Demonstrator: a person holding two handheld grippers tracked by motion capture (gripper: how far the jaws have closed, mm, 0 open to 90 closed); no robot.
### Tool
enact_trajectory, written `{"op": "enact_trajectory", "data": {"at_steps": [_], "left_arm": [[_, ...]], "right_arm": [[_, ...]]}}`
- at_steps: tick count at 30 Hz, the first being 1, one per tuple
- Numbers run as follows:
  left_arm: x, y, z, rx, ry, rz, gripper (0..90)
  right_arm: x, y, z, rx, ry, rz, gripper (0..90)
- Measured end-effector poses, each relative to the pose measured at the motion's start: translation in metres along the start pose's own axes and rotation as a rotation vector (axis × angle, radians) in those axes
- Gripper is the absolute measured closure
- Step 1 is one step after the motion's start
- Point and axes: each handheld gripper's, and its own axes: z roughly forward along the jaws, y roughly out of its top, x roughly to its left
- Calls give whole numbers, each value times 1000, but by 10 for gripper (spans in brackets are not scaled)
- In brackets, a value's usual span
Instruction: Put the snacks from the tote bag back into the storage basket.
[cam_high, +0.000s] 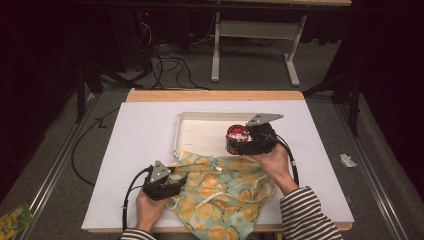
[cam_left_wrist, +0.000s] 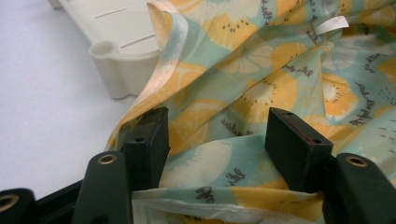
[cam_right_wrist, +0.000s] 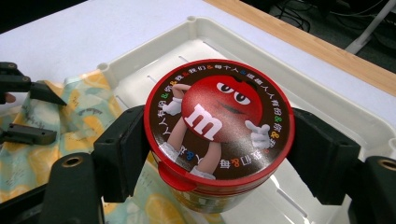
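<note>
My right hand-held gripper (cam_right_wrist: 219, 154) is clamped on the candy tub (cam_right_wrist: 219, 123) over the white tray (cam_right_wrist: 327, 112); left hand-held gripper (cam_left_wrist: 217, 135) sits open around the fruit-print cloth (cam_left_wrist: 261, 84) on the tabletop (cam_high: 140, 140).

Tray (cam_high: 200, 131): mid table (cam_high: 140, 150), far side.
Cloth (cam_high: 220, 192): near side, far edge overlaps tray's near rim.
Tub (cam_high: 237, 138): over tray's R part, btwn R gripper (cam_right_wrist: 219, 154) jaws.
L gripper (cam_left_wrist: 217, 135): at cloth's L edge.

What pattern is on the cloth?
Orange citrus slices on pale teal fabric cloth, clearest in the left gripper view.
</note>
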Motion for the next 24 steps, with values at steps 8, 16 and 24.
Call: {"op": "enact_trajectory", "data": {"at_steps": [8,16,24], "left_arm": [[0,0,0,-1,-1,3,404],[0,0,-1,-1,-1,4,404],[1,0,-1,-3,-4,-2,404]], "right_arm": [[-9,2,8,8,-13,18,262],[-16,6,16,19,-27,25,262],[-25,8,27,30,-43,46,262]]}}
